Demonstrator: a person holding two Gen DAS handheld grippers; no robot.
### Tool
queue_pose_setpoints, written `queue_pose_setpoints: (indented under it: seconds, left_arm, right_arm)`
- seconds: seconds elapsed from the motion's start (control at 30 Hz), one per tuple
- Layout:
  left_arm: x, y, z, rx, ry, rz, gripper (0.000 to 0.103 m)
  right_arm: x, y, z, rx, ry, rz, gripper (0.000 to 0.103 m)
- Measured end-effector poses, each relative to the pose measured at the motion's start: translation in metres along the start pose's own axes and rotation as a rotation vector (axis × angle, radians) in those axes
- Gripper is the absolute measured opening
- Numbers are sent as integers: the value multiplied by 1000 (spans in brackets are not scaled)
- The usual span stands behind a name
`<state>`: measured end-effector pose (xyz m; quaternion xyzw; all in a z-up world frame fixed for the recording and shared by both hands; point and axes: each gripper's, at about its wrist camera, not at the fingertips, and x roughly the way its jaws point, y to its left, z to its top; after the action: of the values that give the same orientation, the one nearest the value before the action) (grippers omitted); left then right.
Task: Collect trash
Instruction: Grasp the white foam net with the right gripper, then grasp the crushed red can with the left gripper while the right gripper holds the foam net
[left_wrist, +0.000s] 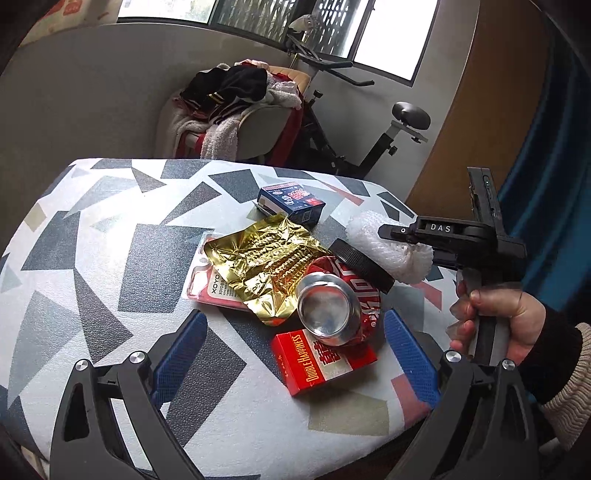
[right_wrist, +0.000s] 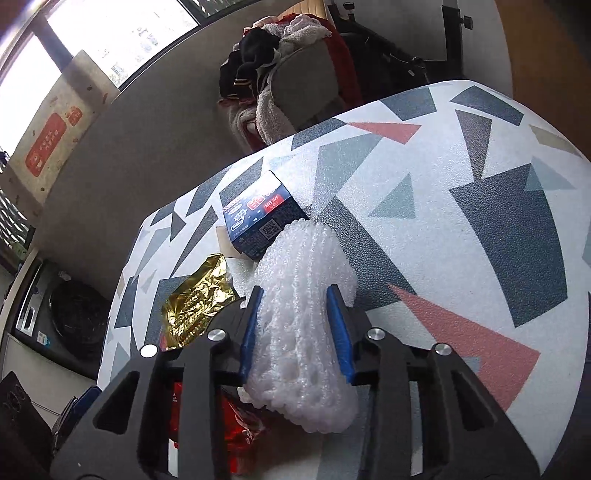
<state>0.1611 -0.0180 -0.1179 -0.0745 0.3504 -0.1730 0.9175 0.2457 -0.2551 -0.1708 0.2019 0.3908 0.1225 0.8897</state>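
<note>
Right gripper (right_wrist: 295, 328) pinches foam net (right_wrist: 306, 314) mid-length, lower centre: light, squashy, springy, grips easily. Left gripper (left_wrist: 295, 350) spread over can (left_wrist: 332, 306), frame centre.

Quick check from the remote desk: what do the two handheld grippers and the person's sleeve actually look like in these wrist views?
Both grippers are black, with cut-out linkage arms, silver round bolts and blue textured pads on the fingers. The right gripper, seen from the left wrist camera, has a black body marked "DAS" in white. The hand on its handle wears a dark sleeve under a beige knitted cuff. The left gripper looks the same. No cables show.
</note>
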Motion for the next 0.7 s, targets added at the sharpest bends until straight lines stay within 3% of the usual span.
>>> queue_pose_setpoints:
  seconds: [0.17, 0.23, 0.27, 0.43, 0.57, 0.7]
  left_arm:
    - [22, -22, 5, 14, 25, 3, 94]
    - [30, -28, 6, 6, 32, 22, 88]
    - [35, -31, 7, 1, 40, 32, 82]
    - [56, -46, 5, 30, 61, 104, 72]
    - [70, -49, 3, 48, 93, 158, 54]
    - [78, -43, 1, 32, 107, 184, 51]
  right_arm:
    - [-44, -6, -13, -23, -136, -14, 33]
    - [-56, -11, -23, -21, -164, -28, 33]
    - [-59, -13, -29, -14, -171, -32, 33]
    - [-66, -29, -52, 43, -173, -31, 33]
    - [-65, -36, -64, 74, -160, -23, 33]
    - [-67, -33, -70, 50, -168, -27, 33]
